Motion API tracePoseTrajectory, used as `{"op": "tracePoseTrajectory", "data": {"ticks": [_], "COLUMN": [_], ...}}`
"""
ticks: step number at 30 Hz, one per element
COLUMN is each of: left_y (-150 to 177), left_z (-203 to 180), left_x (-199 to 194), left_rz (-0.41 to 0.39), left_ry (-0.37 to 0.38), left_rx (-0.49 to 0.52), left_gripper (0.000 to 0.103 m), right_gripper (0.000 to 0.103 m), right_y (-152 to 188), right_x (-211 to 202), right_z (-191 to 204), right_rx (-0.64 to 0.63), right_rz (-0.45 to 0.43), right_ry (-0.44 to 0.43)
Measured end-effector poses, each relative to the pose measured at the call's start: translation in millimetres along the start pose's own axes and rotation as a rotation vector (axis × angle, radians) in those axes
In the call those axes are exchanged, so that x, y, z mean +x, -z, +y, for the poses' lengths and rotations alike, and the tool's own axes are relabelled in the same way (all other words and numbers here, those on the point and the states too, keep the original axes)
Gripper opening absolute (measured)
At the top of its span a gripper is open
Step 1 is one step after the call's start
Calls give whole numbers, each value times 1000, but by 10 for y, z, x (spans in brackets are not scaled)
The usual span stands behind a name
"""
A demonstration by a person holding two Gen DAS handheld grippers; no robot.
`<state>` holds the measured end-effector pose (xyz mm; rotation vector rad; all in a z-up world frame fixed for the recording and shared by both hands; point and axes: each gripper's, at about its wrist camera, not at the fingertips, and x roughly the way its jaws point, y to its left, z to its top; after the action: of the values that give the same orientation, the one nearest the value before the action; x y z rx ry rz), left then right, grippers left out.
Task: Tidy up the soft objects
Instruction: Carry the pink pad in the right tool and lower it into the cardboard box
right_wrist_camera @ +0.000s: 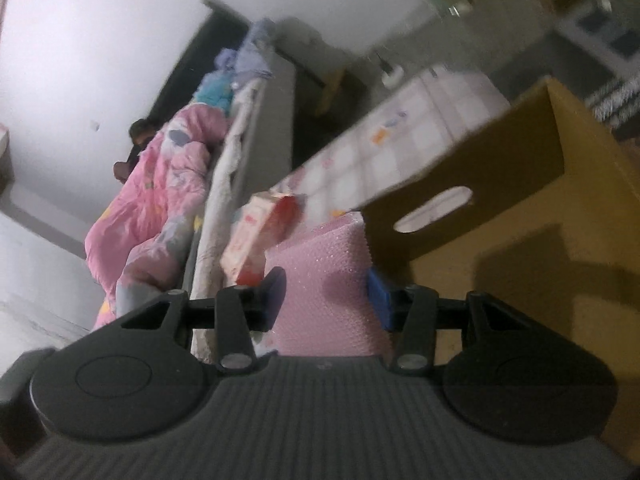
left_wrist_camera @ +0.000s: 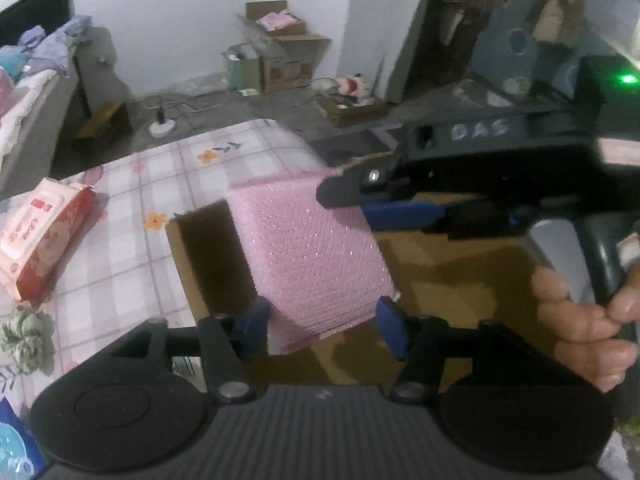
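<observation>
left gripper [left_wrist_camera: 322,326]: jaws spread wide on either side of the pink pack's near end; a sliver of gap shows at the blue pads, so it looks let go, not clamped.
right gripper [right_wrist_camera: 326,298]: narrower set, blue pads pressed into both sides of the pink pack, holding it. In the left wrist view it comes in from the right and bites the pack's far corner.
pink bubble-wrap pack [left_wrist_camera: 308,256]: flat stack of bubble mailers, tilted, hanging over the open cardboard box, low end toward the left gripper.
handling: looks light, squashy and floppy, with a slick plastic skin. It will likely sag from one corner. Best taken across the thickness near an edge, pinched firmly.
cardboard box [left_wrist_camera: 200,256]: brown, open top, handle slot in one wall, sitting on the bed.
wet wipes pack [left_wrist_camera: 40,236]: red and white, lying on the checked bedsheet [left_wrist_camera: 132,264], well apart from the box.
hand [left_wrist_camera: 584,320]: the person's fingers wrapped round the right gripper's handle.
</observation>
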<state>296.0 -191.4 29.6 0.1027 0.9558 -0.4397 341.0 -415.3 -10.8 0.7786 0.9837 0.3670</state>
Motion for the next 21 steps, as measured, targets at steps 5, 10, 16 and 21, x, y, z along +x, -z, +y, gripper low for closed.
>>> {"op": "tracePoseTrajectory", "data": {"ticks": [5,10,16,21], "left_y": [-3,36,96,218], "left_z": [-80,-74,77,203], "left_x": [111,70,-189,-486], "left_rz": [-9,-17,-59,-88], "left_ry": [9,0,10,-6], "left_rx": [32,39,-2,-35], "left_gripper": [72,72,76,76], "right_gripper": [45,45,45,45], "right_y": [-40,10,135,294], "right_x": [455,523,473,634], "right_z": [-346,-468,-350,-393], "right_rx": [51,59,-15,-8], "right_rz": [64,66,88,156], "right_ry": [55,90,179,254]}}
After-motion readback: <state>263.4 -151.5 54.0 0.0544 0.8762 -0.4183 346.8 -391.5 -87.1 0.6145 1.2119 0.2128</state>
